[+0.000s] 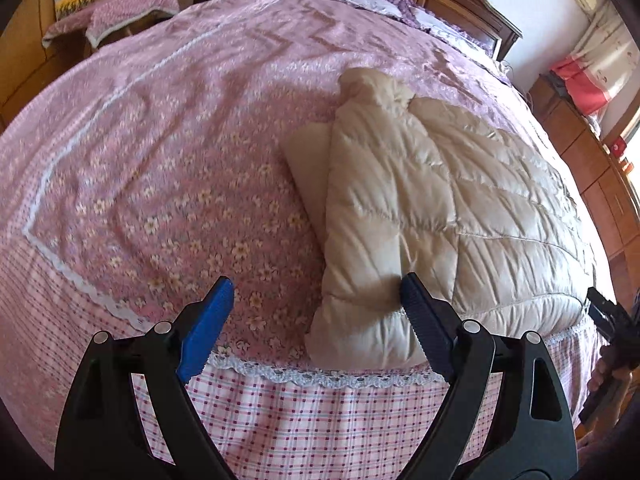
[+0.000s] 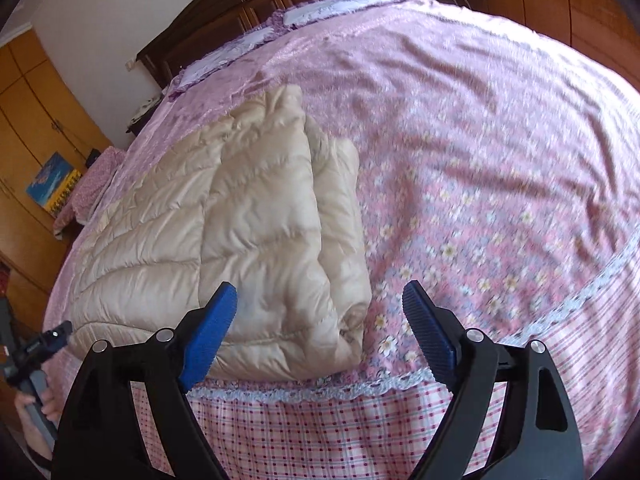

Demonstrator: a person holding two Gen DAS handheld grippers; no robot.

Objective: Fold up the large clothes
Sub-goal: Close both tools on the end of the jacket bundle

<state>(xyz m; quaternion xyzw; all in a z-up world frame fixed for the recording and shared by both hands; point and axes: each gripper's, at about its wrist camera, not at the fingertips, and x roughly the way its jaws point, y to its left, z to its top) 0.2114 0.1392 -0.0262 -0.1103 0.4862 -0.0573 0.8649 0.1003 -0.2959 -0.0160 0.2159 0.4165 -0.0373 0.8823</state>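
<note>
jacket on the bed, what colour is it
Pale beige, shiny and quilted; the jacket shows best in the left wrist view.

The left claw [image 1: 316, 300] has 2 blue ribbed pads [image 1: 208, 328] on black angular arms, with a silver rivet [image 1: 471, 326] at each pivot. The right claw [image 2: 320, 304] looks identical: blue ribbed pads [image 2: 430, 336], black triangular frame, round silver rivets [image 2: 163, 335].
</note>
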